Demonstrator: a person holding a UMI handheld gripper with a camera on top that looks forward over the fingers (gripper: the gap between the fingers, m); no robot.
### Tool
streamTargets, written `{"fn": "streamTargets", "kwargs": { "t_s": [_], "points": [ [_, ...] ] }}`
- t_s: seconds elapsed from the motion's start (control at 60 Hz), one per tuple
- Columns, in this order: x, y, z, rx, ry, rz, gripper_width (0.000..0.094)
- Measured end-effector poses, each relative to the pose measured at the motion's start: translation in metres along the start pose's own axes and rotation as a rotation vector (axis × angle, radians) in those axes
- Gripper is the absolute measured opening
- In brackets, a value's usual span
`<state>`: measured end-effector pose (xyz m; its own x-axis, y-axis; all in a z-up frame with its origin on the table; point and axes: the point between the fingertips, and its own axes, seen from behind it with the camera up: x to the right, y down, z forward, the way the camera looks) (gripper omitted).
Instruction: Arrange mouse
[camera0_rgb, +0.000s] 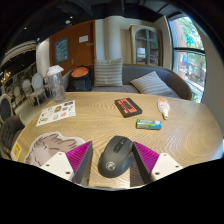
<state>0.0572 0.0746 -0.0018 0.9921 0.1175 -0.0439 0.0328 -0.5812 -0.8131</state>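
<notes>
A dark grey computer mouse (116, 158) sits between my two fingers, its nose pointing away from me, over the near edge of the round wooden table (100, 125). My gripper (113, 147) is shut on the mouse. The magenta pads (75, 157) press against both of its sides. The underside of the mouse is hidden, so I cannot tell whether it touches the table.
Beyond the fingers on the table lie a dark red-framed box (127, 106), a small green packet (148, 124), a white-and-orange item (163, 103), a printed sheet (55, 112) and a pale cat-shaped mat (42, 150). A sofa with cushions (120, 74) stands behind the table.
</notes>
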Motion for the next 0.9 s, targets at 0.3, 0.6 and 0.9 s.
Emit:
{"fn": "streamTargets", "kwargs": {
  "t_s": [0.3, 0.6, 0.9],
  "points": [
    [0.018, 0.001, 0.018, 0.001, 0.125, 0.011, 0.0417],
    [-0.084, -0.049, -0.064, 0.145, 0.027, 0.018, 0.0342],
    [-0.178, 0.043, -0.046, -0.036, 0.045, -0.067, 0.0374]
  ]
}}
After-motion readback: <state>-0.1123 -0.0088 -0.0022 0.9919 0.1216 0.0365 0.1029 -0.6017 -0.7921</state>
